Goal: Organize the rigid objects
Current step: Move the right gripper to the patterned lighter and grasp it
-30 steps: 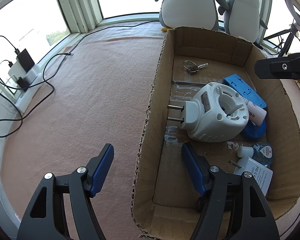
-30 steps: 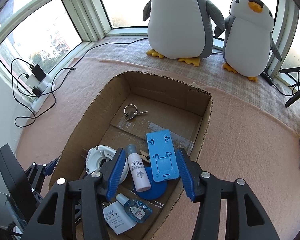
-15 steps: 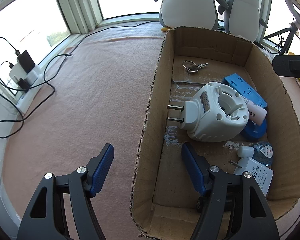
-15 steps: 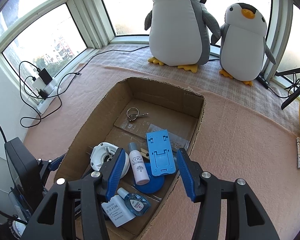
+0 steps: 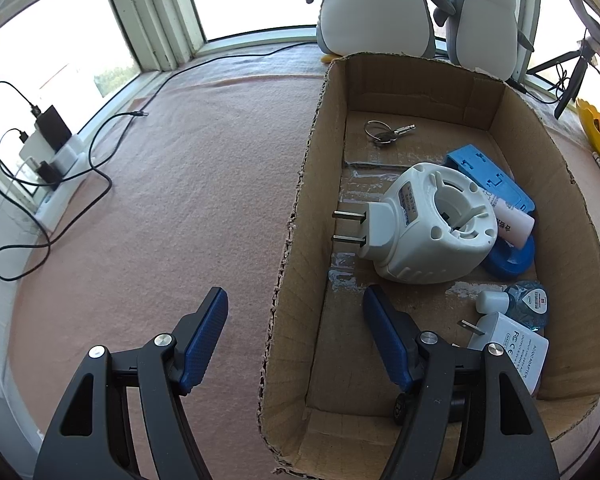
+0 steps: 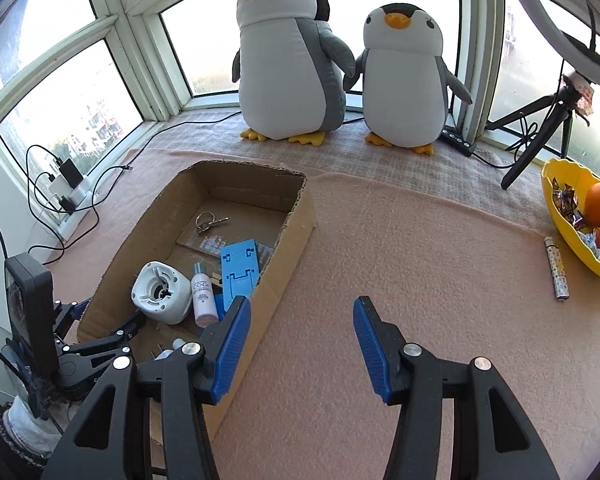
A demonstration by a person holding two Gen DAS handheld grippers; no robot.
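Note:
An open cardboard box (image 5: 296,248) (image 6: 288,256) lies on the pink cloth. In it are a white plug-in device (image 5: 428,224) (image 6: 160,292), a blue plastic stand (image 5: 488,178) (image 6: 240,264), a small white bottle (image 6: 203,300), a blue disc (image 5: 512,256), a key ring (image 5: 384,134) (image 6: 208,222), a small blue dropper bottle (image 5: 520,304) and a white adapter (image 5: 512,348). My left gripper (image 5: 296,316) is open and empty, straddling the box's left wall. My right gripper (image 6: 302,332) is open and empty above the cloth right of the box. A patterned tube (image 6: 556,274) lies on the cloth at right.
Two plush penguins (image 6: 288,64) (image 6: 404,80) stand at the window. A yellow bowl (image 6: 560,208) with oranges sits far right, near a tripod (image 6: 536,136). A power strip with chargers and cables (image 5: 48,148) lies at the left.
My right gripper has risen and swung right, from above the box to over the cloth beside it. The left gripper has stayed in place.

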